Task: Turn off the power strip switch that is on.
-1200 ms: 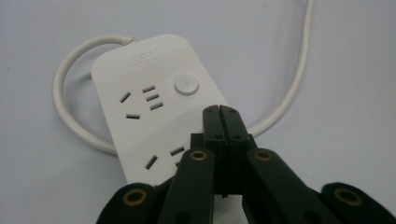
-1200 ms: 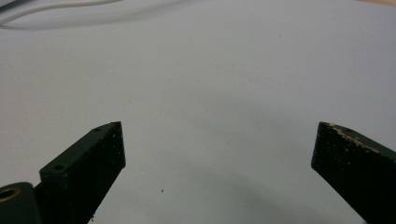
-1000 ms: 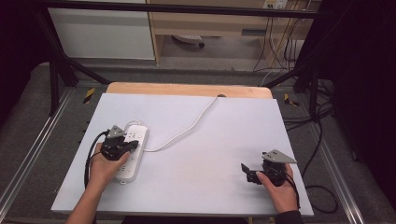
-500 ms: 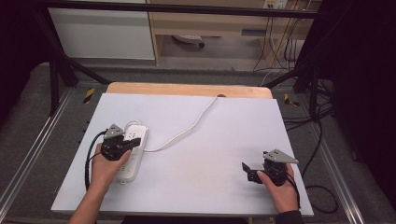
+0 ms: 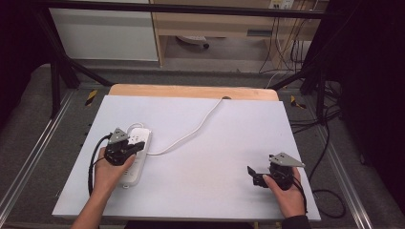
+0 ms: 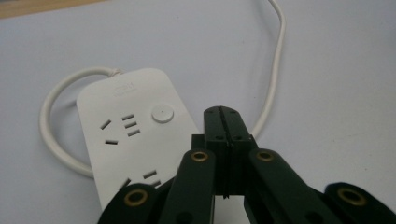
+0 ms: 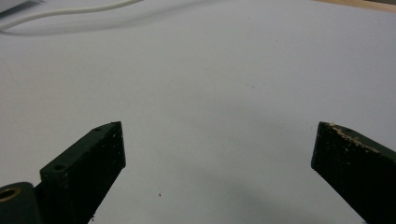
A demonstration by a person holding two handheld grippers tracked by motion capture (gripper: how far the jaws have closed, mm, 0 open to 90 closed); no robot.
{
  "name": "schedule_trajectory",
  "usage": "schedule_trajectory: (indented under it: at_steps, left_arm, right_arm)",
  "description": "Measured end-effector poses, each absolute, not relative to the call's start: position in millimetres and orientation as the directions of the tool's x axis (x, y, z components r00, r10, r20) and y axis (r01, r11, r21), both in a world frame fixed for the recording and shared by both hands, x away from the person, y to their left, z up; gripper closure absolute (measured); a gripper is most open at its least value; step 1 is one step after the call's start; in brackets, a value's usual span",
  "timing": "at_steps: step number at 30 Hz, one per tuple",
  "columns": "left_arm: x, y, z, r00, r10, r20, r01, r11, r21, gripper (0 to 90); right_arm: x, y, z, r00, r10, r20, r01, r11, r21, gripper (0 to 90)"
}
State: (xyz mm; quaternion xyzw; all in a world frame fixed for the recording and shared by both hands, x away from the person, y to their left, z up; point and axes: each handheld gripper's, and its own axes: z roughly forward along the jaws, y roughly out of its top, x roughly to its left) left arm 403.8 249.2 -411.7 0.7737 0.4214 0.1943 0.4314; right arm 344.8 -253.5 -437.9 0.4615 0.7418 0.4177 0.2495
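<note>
A white power strip (image 5: 135, 162) lies flat at the table's left, its white cable (image 5: 191, 131) running to the far edge. My left gripper (image 5: 141, 145) hovers over the strip. In the left gripper view its black jaws (image 6: 222, 113) stand together beside the strip's round button (image 6: 162, 113), over the strip (image 6: 126, 140). They have just been opening by a hair, and nothing is between them. My right gripper (image 5: 255, 175) rests near the table's right front, pointing left. Its jaws (image 7: 217, 149) are wide open over bare tabletop.
The white tabletop (image 5: 224, 157) ends in a wooden strip (image 5: 191, 91) at the far edge. The cable loops behind the strip (image 6: 51, 130) and curves away (image 6: 276, 65). Black frame bars and loose cables (image 5: 329, 143) flank the table.
</note>
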Motion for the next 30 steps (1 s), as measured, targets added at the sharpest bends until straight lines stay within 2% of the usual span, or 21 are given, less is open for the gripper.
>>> schedule_trajectory:
  at_steps: [2,3,6,7,9,13,16,17,19,30]
  left_arm:
    - [403,250,-410,0.568,0.819,-0.079,0.481,-0.252,0.839,64.5]
    - [403,250,-410,0.571,0.817,-0.086,0.475,-0.243,0.846,64.5]
    - [403,253,-408,0.568,0.813,-0.13,0.472,-0.192,0.86,50.3]
    - [403,254,-407,0.572,0.806,-0.154,0.478,-0.174,0.861,50.3]
    - [402,256,-406,0.575,0.797,-0.182,0.482,-0.151,0.863,42.2]
    - [398,262,-400,0.551,0.815,-0.18,0.463,-0.119,0.878,28.0]
    - [397,266,-395,0.539,0.814,-0.215,0.478,-0.085,0.874,12.1]
    - [396,267,-394,0.535,0.816,-0.219,0.482,-0.082,0.873,9.2]
    - [394,268,-393,0.522,0.825,-0.216,0.485,-0.079,0.871,6.1]
    - [379,271,-389,0.5,0.848,-0.178,0.485,-0.103,0.869,9.0]
  right_arm:
    - [345,-254,-437,-0.448,0.894,0.016,0.474,0.223,0.852,3.8]
    - [345,-254,-437,-0.448,0.894,0.016,0.474,0.223,0.852,3.8]
    - [344,-254,-437,-0.448,0.894,0.012,0.471,0.225,0.853,3.8]
    - [344,-254,-437,-0.448,0.894,0.012,0.471,0.225,0.853,3.8]
    - [344,-255,-437,-0.445,0.895,0.014,0.471,0.221,0.854,3.7]
    - [345,-256,-436,-0.446,0.895,0.013,0.467,0.22,0.856,3.7]
    - [344,-255,-435,-0.446,0.895,0.014,0.465,0.219,0.858,3.7]
    - [344,-255,-435,-0.448,0.894,0.011,0.462,0.221,0.859,3.7]
    - [344,-256,-434,-0.45,0.893,0.014,0.461,0.219,0.86,3.7]
    - [344,-258,-433,-0.45,0.893,0.01,0.45,0.217,0.867,3.6]
